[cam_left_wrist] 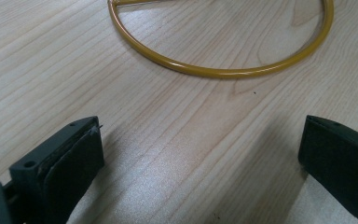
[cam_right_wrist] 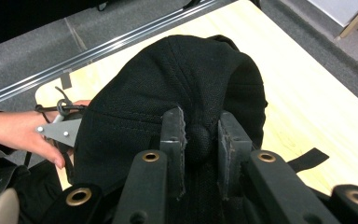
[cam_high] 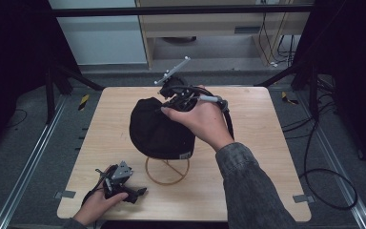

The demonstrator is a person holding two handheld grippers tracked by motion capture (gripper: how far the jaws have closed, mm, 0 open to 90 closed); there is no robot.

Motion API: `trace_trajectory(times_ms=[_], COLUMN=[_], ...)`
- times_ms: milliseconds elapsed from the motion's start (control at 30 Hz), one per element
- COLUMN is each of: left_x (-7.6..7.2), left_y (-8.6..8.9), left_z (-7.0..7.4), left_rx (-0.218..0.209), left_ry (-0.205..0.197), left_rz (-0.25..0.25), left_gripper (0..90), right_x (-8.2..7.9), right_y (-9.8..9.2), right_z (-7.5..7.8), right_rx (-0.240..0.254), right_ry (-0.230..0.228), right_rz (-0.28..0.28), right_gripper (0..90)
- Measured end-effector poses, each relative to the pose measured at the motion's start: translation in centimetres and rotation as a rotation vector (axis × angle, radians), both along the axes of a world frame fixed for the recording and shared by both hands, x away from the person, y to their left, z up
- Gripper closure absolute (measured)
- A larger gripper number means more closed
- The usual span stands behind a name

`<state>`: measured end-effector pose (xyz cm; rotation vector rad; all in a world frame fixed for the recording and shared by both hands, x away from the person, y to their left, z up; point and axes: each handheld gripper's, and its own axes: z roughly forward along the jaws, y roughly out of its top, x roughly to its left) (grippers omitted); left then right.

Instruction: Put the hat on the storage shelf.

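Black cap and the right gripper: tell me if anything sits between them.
Nothing does. The right gripper is already closed on the black cap, pinching the button at its crown between its pads. The left gripper rests open on the table near the yellow ring stand.

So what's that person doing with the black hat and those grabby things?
A person holds a claw in each hand at a wooden table. The right claw is pinched on the button at the top of a black cap, which sits over a yellow wire stand. The left claw rests low near the table's front edge, open and holding nothing, pointed toward the stand's ring base.
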<state>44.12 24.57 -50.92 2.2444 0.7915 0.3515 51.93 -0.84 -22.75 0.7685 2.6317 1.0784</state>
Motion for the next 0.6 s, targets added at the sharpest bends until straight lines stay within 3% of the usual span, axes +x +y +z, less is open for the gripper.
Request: trace_trajectory(times_ms=[600], left_x=[0.0], left_y=[0.0], left_z=[0.0], left_rx=[0.0], left_ry=[0.0], left_rz=[0.0], left_gripper=[0.0], right_x=[0.32], right_y=[0.24], right_z=[-0.95], right_rx=[-0.022], right_ry=[0.021], right_rz=[-0.002], right_gripper=[74.8])
